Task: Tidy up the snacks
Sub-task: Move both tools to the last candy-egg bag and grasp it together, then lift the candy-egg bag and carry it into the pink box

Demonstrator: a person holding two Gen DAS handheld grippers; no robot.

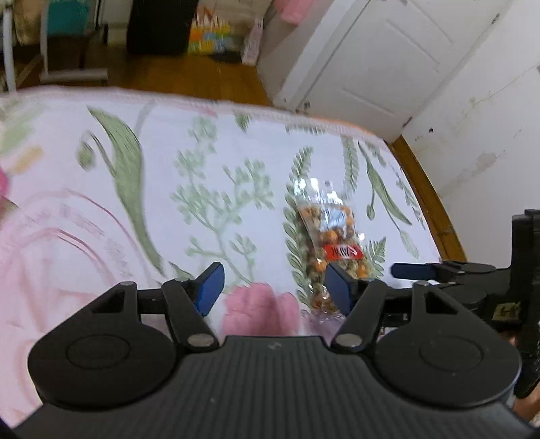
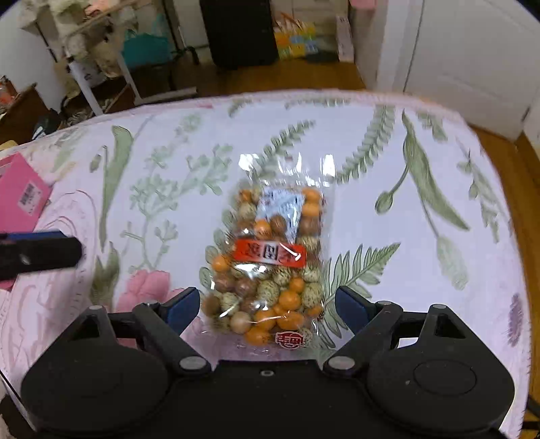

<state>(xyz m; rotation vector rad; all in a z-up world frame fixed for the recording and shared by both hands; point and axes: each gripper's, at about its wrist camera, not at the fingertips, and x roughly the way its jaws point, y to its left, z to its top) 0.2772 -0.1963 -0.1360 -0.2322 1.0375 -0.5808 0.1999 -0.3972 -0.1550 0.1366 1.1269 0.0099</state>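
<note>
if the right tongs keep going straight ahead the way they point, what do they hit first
Most likely the clear bag of coated nuts: it lies on the floral cloth directly ahead, its near end already between the open right tongs. Height above the bag is unclear.

A clear bag of coated nuts [image 2: 271, 266] lies flat on a cloth-covered table [image 2: 422, 297], its near end between the spread fingers of the right gripper [image 2: 266, 309], which touch neither side. The left gripper [image 1: 275, 287] sits to the left of the bag, its right finger crossing the bag's near edge in the left wrist view; whether they touch cannot be told. A card box [image 2: 22, 199] lies at the table's far left edge, behind the left gripper's finger. Beyond the table's far edge are a wooden floor [image 2: 303, 76], a dark cabinet [image 2: 238, 32] and, to the right, a panelled door [image 1: 388, 57].
</note>
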